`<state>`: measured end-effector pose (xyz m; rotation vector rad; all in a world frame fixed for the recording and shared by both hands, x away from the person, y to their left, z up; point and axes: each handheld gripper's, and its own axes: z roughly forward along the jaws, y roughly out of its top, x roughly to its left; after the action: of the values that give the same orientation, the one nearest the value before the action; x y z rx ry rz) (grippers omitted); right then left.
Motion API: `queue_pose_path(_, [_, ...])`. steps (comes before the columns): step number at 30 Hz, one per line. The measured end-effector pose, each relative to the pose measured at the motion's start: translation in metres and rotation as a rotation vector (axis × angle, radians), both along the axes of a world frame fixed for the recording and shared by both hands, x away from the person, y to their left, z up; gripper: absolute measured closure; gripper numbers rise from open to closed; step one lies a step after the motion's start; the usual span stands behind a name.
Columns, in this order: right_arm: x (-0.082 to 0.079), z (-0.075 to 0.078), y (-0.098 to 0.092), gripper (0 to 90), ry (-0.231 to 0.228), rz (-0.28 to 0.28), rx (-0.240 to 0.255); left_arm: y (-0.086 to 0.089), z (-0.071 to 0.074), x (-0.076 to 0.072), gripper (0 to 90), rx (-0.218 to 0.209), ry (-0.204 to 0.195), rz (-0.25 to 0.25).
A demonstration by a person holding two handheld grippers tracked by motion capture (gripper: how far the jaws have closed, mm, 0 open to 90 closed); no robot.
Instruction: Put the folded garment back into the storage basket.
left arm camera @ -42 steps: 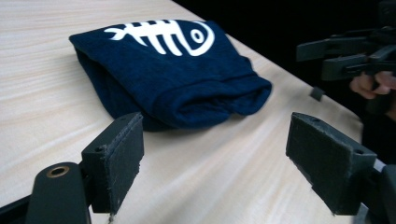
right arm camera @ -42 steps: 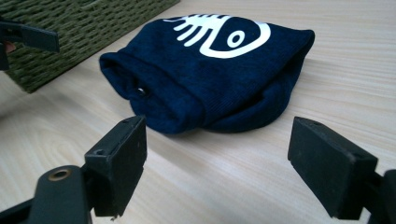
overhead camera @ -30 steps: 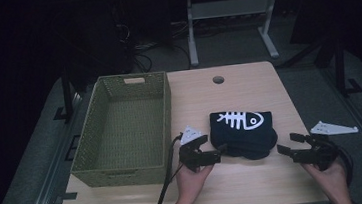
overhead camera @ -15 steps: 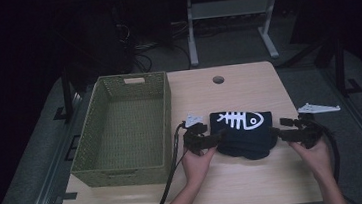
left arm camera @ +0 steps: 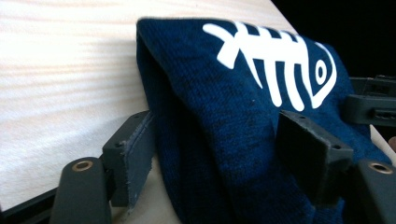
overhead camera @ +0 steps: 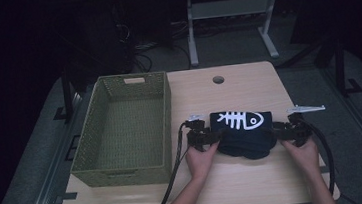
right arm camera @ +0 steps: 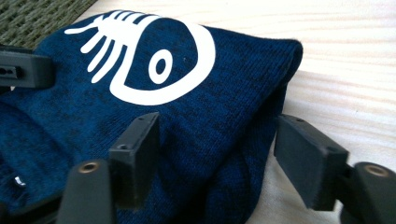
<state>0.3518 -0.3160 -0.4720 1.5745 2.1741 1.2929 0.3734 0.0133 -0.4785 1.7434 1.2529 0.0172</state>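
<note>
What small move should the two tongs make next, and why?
Probably finish closing both. The left tongs and right tongs have just been closing and straddle opposite ends of the folded blue garment, but gaps remain beside the pads, so neither grips it yet.

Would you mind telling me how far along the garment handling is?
Done: the garment lies folded on the table. In hand: both hand-held grippers, left and right, straddle its ends, jaws closing. Left: lifting it, perhaps into the empty basket.
</note>
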Motion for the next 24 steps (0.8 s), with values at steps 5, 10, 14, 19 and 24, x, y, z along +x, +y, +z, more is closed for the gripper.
queue_pose_path(5, [0.000, -0.003, 0.007, 45.3, 0.016, -0.005, -0.026, -0.002, -0.003, 0.001, 35.5, -0.019, 0.016, 0.004])
queue_pose_path(10, [0.000, -0.005, 0.002, 47.6, 0.038, -0.035, 0.001, -0.005, -0.003, -0.001, 41.7, -0.010, 0.015, -0.012])
queue_pose_path(14, [0.000, -0.006, 0.002, 50.9, 0.043, -0.034, -0.001, -0.006, -0.003, -0.001, 44.8, -0.010, 0.018, -0.018])
queue_pose_path(19, [-0.003, -0.003, 0.007, 68.1, 0.031, 0.004, -0.005, -0.007, -0.001, -0.002, 61.6, -0.055, 0.029, -0.049])
queue_pose_path(24, [-0.008, 0.007, 0.003, 70.5, 0.027, 0.033, 0.050, -0.004, 0.005, -0.004, 66.6, -0.096, 0.037, -0.076])
